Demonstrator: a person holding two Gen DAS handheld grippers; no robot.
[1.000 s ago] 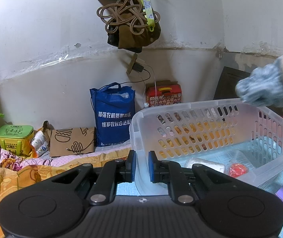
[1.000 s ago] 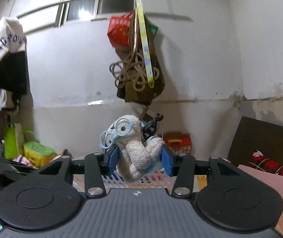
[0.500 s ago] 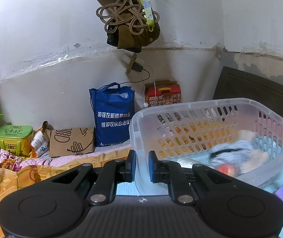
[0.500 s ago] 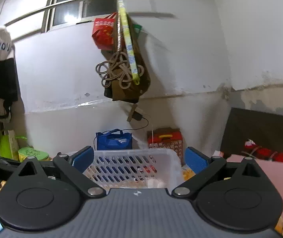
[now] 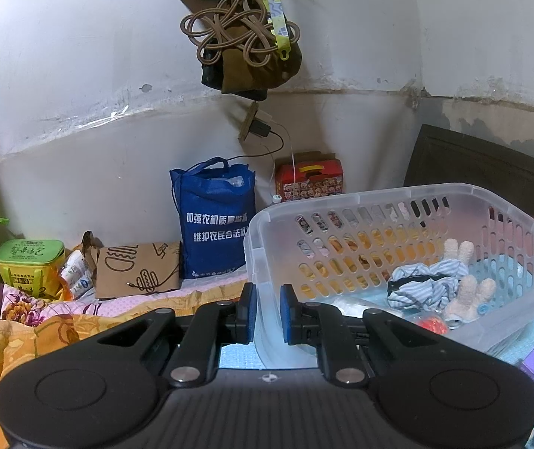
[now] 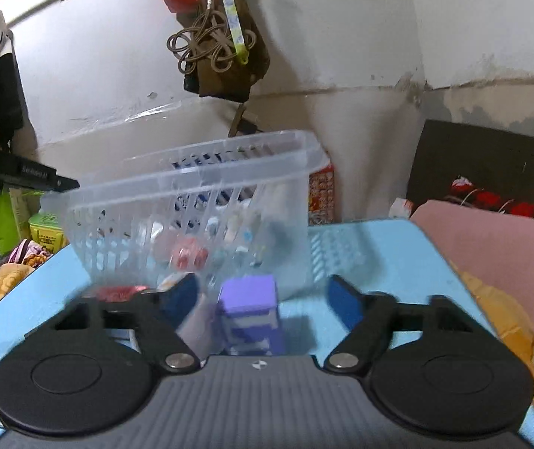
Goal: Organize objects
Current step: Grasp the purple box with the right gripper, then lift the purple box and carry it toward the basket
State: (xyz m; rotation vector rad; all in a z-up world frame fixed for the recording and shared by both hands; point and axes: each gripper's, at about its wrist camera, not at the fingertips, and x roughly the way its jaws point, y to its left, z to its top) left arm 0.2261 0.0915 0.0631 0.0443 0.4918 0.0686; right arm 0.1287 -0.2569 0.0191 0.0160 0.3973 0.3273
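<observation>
Pinched the near corner of the basket (image 5: 379, 196) with the left gripper (image 5: 267, 310), pads pressed close on either side of the clear plastic wall. Held it tilted above the blue table (image 6: 379, 247), far rim higher than the near one. Found inside, toward the right end: a plush toy (image 5: 427, 284) in striped cloth, lying on its side with pale limbs up, and just below it a small red thing (image 5: 429, 323), too blurred to name. Kept the right gripper (image 6: 263, 293) spread wide and low over the table, just before the basket. Saw between its fingers a purple block (image 6: 248, 295), nearer the left finger and touching neither, standing on the table close to the basket's wall. Noted beyond, along the wall: a blue bag (image 5: 214, 224), a red box (image 5: 310, 181), a paper bag (image 5: 136, 269) and a green tin (image 5: 29, 262). Spotted a knotted cord (image 5: 237, 33) hanging above them.
</observation>
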